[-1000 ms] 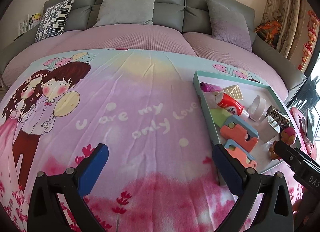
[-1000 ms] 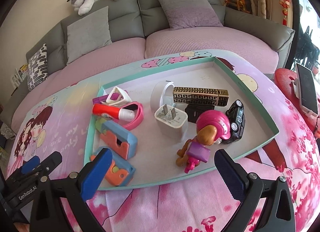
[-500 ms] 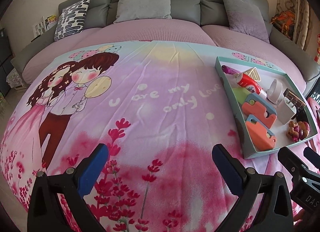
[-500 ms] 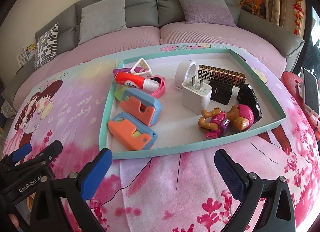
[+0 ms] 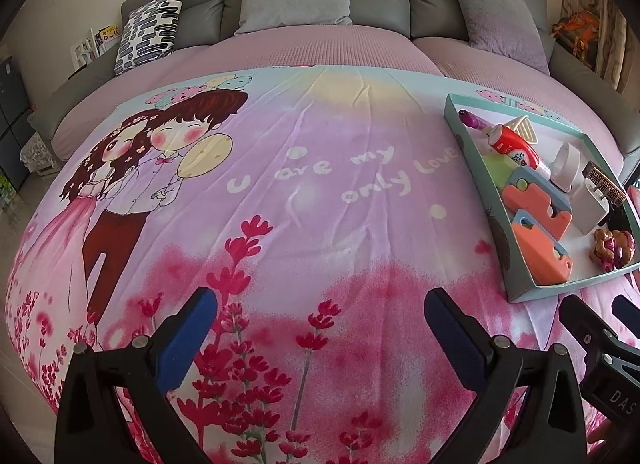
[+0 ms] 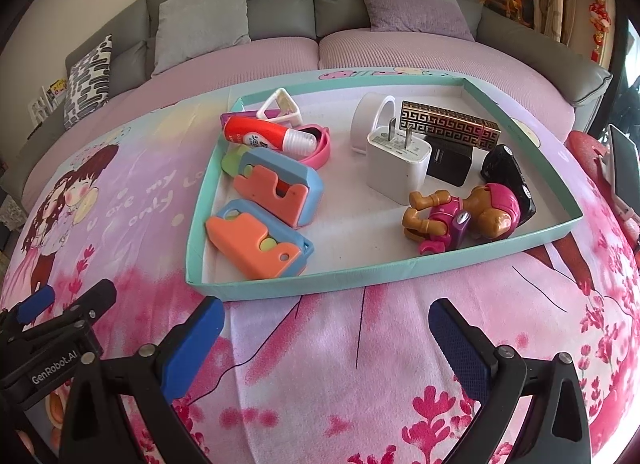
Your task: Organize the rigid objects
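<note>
- Right wrist view: the right gripper (image 6: pixel 326 338) hangs with its blue pads spread wide apart and nothing between them, just in front of the near wall of the shallow teal cardboard tray (image 6: pixel 400 269).
- The tray sits on a pink cartoon bedsheet (image 6: pixel 360 364) that covers the bed.
- At the left end of the tray lie two orange and blue plastic toy blocks (image 6: pixel 260 245), one behind the other.
- Behind them lies a red and white glue bottle (image 6: pixel 262 135) on its side, touching a pink plastic ring (image 6: pixel 320 146) and close to a white plastic triangle (image 6: pixel 280 108).
- In the middle stands a white plug charger (image 6: pixel 396 166) with its two prongs up. A black charger block (image 6: pixel 448 164) is just beside it, and a black and gold patterned box (image 6: pixel 450 125) lies behind.
- Near the front right lies a brown toy puppy with a pink helmet (image 6: pixel 464 216), touching a black toy car (image 6: pixel 510 176).
- Left wrist view: the left gripper (image 5: pixel 316 326) is also wide open and empty, over the bare sheet, well to the left of the tray.
</note>
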A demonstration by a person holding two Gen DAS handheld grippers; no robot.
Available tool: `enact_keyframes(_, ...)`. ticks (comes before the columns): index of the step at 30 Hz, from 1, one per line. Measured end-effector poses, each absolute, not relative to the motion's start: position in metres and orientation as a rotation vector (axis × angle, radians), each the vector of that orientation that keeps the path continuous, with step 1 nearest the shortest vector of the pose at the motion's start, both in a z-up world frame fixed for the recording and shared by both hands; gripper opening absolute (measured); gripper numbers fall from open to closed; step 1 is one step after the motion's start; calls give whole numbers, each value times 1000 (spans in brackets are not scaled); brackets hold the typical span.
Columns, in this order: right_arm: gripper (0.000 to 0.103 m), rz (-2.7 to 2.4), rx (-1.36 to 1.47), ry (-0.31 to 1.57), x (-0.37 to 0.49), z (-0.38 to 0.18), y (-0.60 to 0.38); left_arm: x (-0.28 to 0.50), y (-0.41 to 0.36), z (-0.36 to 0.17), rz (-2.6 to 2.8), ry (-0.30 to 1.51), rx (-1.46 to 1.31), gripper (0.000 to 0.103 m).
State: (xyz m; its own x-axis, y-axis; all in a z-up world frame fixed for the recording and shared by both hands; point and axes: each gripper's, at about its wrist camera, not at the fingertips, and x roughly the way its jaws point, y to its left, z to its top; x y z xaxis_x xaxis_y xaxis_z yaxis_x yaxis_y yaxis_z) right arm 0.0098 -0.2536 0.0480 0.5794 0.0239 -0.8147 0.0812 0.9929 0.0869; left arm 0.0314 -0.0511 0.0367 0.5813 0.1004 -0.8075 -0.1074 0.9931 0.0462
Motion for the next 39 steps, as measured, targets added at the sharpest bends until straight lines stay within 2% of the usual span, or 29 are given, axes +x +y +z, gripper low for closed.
enact_keyframes(39, 103, -39, 121, 971, 12, 40, -253, 33, -49, 25, 133, 980, 3, 103)
